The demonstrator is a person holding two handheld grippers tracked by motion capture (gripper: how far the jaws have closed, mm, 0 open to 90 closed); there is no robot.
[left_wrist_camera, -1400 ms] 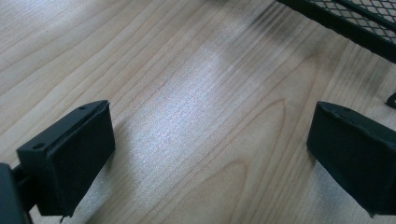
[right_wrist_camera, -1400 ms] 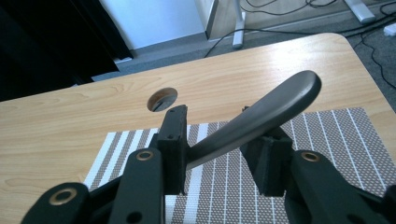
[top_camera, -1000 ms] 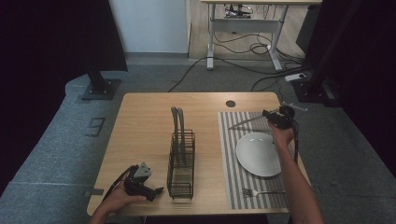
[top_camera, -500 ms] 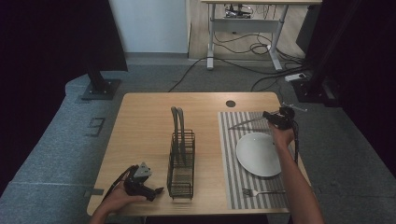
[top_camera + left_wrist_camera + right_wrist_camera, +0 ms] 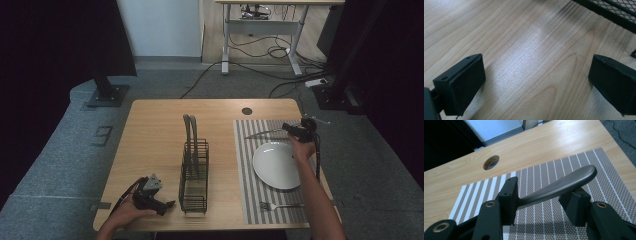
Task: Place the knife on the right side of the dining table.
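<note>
Right gripper (image 5: 289, 128): clamped on a knife (image 5: 564, 185), above the striped mat (image 5: 245, 165)
Left gripper (image 5: 167, 206): jaws apart, on the counter (image 5: 150, 130), beside the wire rack (image 5: 194, 175)
Nearby: plate (image 5: 276, 165), fork (image 5: 280, 205)

High view: fixed above the near side, facing forward and down; whole table (image 5: 155, 125) mid-frame. Left gripper view: very close, low over bare wood (image 5: 524, 62). Right gripper view: close, looking across the striped placemat (image 5: 564, 185), shared with the high view's right half.
</note>
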